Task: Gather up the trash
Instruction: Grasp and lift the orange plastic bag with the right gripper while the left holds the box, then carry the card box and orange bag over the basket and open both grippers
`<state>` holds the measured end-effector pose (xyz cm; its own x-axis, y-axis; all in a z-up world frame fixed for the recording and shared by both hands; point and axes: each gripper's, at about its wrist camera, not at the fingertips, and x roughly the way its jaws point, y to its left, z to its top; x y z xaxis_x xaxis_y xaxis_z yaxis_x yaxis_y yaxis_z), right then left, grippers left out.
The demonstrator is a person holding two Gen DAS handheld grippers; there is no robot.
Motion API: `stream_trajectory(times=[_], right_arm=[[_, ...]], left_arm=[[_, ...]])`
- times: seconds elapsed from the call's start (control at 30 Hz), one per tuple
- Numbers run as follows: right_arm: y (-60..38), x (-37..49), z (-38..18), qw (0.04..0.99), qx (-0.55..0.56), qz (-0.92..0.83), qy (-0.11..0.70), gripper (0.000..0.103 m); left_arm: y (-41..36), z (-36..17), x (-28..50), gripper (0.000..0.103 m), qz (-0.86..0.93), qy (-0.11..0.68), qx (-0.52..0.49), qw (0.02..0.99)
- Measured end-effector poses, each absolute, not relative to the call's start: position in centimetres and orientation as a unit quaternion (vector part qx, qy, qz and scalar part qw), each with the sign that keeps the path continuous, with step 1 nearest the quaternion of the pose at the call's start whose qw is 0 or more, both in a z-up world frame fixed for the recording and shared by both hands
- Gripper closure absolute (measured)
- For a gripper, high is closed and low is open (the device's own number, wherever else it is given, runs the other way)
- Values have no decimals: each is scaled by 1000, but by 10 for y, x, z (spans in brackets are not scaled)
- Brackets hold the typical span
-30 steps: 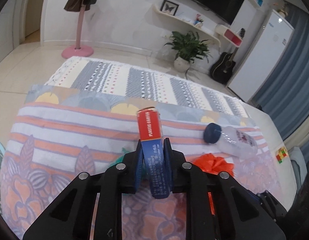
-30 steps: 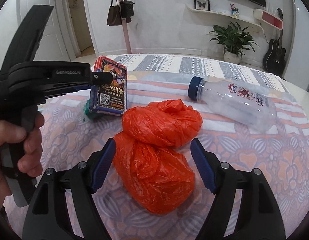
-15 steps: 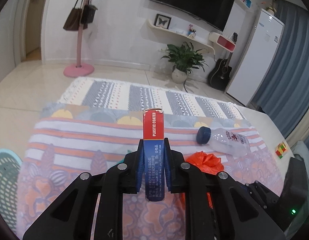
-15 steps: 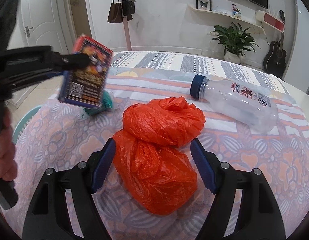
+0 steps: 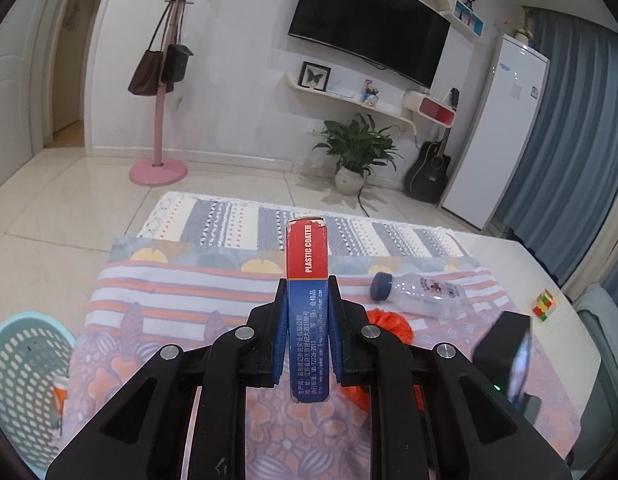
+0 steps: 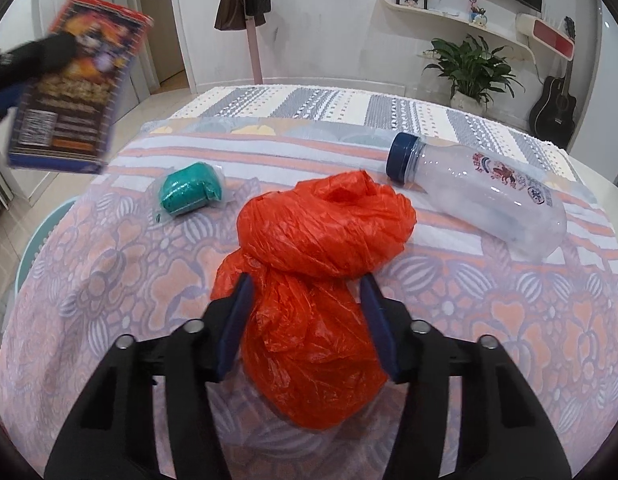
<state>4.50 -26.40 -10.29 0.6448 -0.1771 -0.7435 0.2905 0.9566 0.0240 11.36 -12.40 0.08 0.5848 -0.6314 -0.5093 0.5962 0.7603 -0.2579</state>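
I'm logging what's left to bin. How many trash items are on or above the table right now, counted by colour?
Orange: 1, the plastic bag, between the closing right gripper jaws
Green: 1, the wrapped wad
Clear: 1, the bottle
Red and blue: 1, the card box, held in the left gripper
Total: 4

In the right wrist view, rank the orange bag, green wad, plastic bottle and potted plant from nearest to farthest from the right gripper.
1. Orange bag: between the closing fingers of the right gripper.
2. Green wad: ahead, left.
3. Plastic bottle: ahead, right; close to the wad's rank.
4. Potted plant: far, by the wall.
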Motion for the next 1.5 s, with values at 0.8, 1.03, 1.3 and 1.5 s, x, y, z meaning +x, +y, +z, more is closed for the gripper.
stream_trajectory(times=[0.8,1.03,1.3,1.5], right_arm=[[-218,17,-42,938,69,-105,323,95],[-187,26,-22,942,48,-90,319,95],[-183,17,-59,917,84,-81,381,70],[-186,20,-66,911,92,-118,385,23]], left_arm=[[-21,31,99,87,-320,278,-81,902],[24,24,106,87,-296,279,-106,907],[69,0,103,87,-270,291,-127,909],[85,-12,107,87,-266,299,-141,906]])
